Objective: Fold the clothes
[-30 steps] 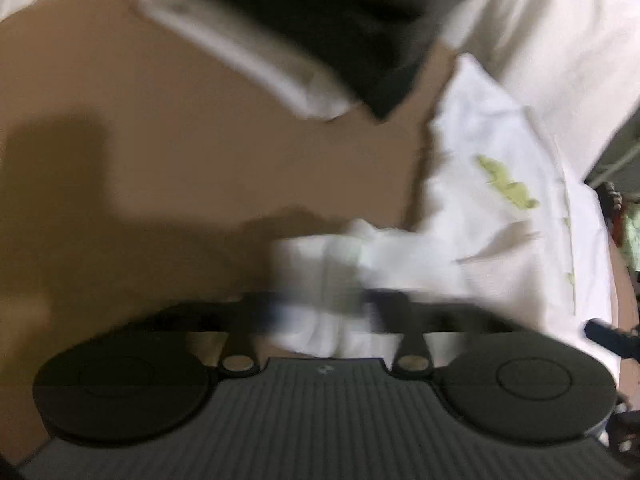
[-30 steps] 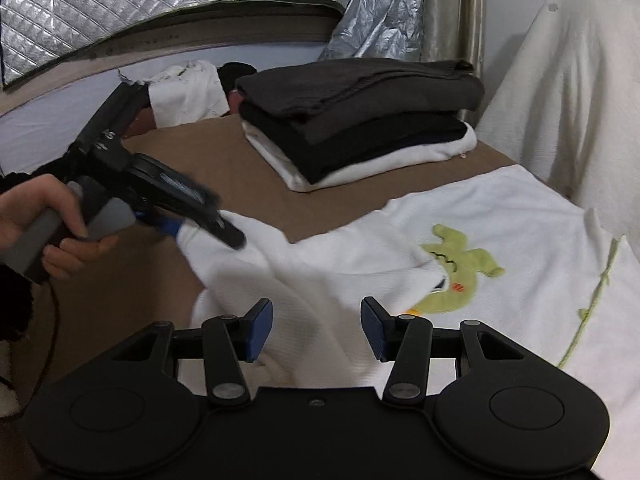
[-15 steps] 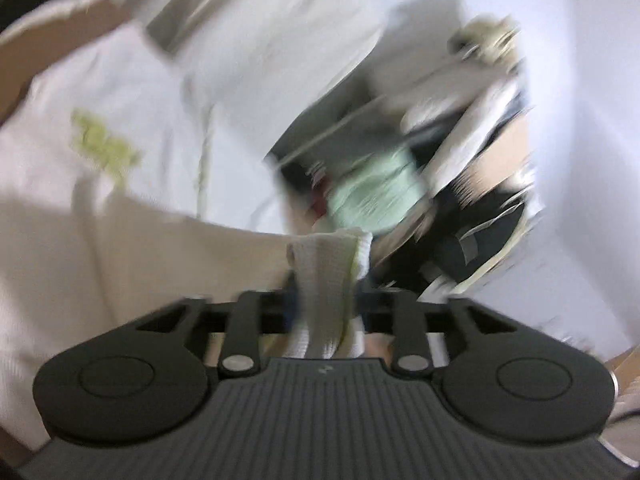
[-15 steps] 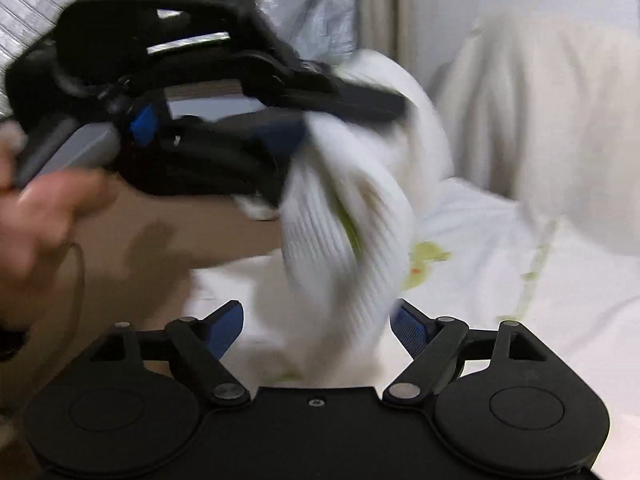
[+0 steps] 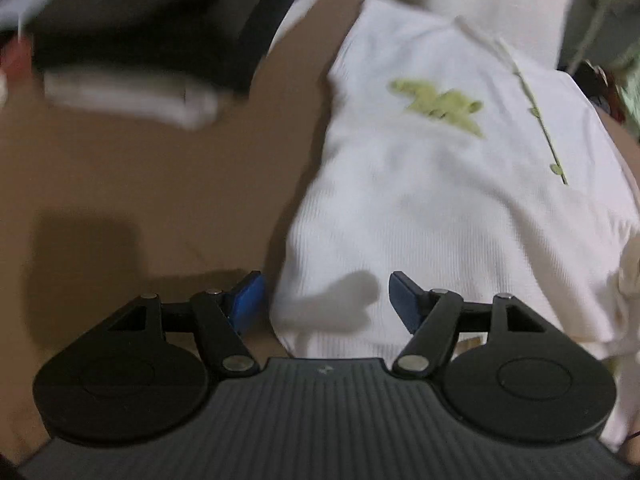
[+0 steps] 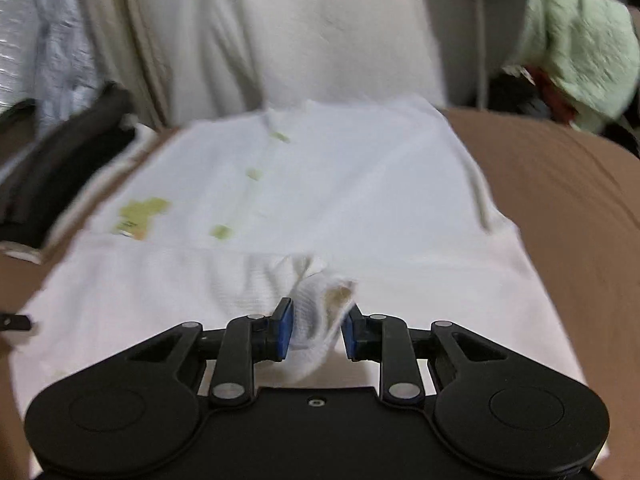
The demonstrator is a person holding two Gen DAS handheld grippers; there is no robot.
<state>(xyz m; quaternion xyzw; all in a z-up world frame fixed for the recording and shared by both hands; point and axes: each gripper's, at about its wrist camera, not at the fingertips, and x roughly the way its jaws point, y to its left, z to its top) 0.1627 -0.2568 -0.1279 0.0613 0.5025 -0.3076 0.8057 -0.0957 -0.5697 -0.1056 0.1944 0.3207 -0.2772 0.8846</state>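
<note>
A white ribbed garment with a green figure (image 5: 440, 184) lies spread on the brown surface; it also fills the middle of the right wrist view (image 6: 320, 184). My left gripper (image 5: 325, 300) is open and empty, just above the garment's near left edge. My right gripper (image 6: 316, 332) is shut on a bunched white cuff of the garment (image 6: 316, 312), held low over the cloth. The left gripper's tip (image 6: 16, 322) peeks in at the left edge of the right wrist view.
A stack of folded dark and white clothes (image 5: 152, 52) sits at the back left, also at the left of the right wrist view (image 6: 60, 168). A white draped cover (image 6: 260, 32) stands behind. A pale green cloth (image 6: 580, 52) hangs at the far right. Brown surface (image 5: 140, 184) lies left.
My left gripper has let go of the white sleeve and opened. My right gripper has closed on that bunched cuff. Both have come down over the spread garment.
</note>
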